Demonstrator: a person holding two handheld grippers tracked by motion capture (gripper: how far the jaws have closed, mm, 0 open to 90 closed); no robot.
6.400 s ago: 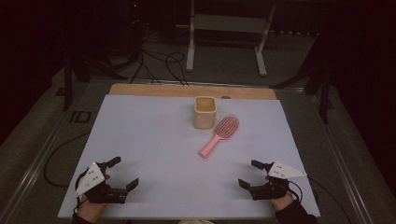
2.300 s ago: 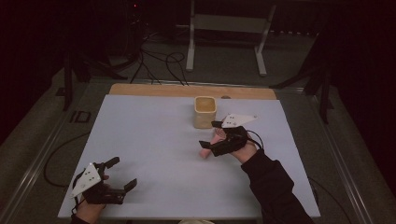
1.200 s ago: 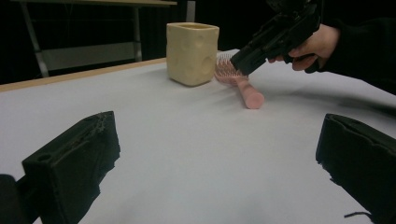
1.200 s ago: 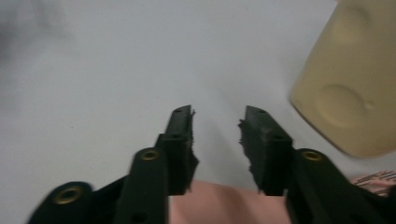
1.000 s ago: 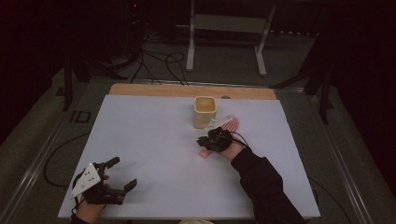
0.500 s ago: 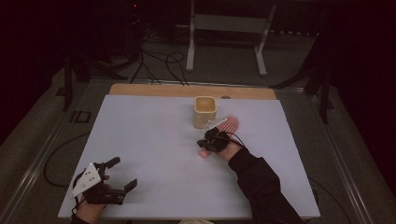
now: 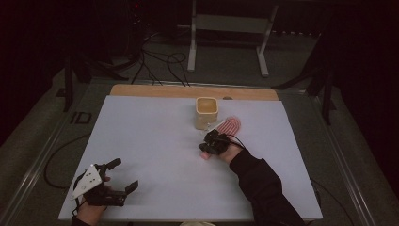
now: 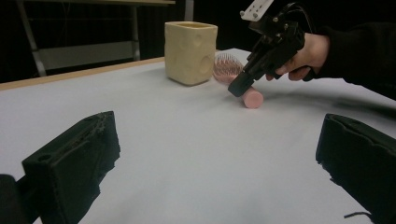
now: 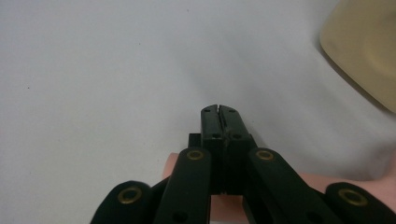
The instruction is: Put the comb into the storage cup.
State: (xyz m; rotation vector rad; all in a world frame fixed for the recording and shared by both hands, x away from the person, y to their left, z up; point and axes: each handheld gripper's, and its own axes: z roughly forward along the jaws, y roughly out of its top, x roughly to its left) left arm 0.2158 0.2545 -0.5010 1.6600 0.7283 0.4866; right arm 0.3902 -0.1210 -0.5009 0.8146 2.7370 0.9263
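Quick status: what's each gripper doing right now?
Left gripper: open, holding nothing.
Right gripper: jaws shut on the pink hairbrush handle.

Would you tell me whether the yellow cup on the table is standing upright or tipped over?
Upright: the yellow cup shows its open mouth upward in the high view, base flat on the table.

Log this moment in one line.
right gripper: shut on pink hairbrush handle | left gripper: open, near front-left corner | beige cup: beside brush head
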